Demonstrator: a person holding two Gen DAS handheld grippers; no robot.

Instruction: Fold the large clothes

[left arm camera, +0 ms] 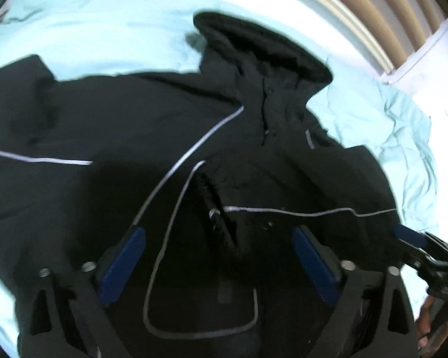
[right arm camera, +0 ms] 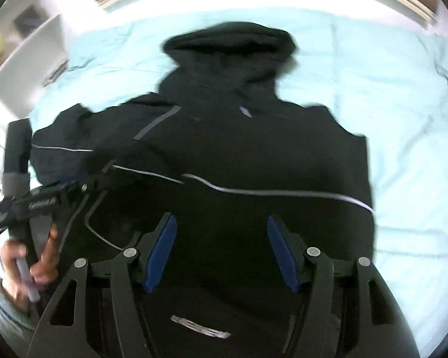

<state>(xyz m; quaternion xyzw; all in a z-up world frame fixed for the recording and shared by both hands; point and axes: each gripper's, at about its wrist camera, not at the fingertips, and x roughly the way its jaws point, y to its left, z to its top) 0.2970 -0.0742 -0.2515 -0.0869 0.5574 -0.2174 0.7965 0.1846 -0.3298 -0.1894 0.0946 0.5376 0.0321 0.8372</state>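
A large black hooded jacket (left arm camera: 254, 125) with thin grey piping lies spread on a pale blue bed, hood pointing away; it also shows in the right wrist view (right arm camera: 248, 137). One sleeve lies folded across the chest. My left gripper (left arm camera: 218, 238) is open and empty, hovering over the jacket's lower front. My right gripper (right arm camera: 221, 232) is open and empty above the jacket's middle. The right gripper's blue tip (left arm camera: 409, 234) shows at the right edge of the left wrist view. The left gripper's body (right arm camera: 38, 200), held by a hand, shows at the left of the right wrist view.
The pale blue bed sheet (right arm camera: 388, 104) surrounds the jacket, rumpled at the right side (left arm camera: 403, 125). A wooden slatted headboard (left arm camera: 373, 6) runs along the far edge. White shelves (right arm camera: 30, 38) stand at the far left.
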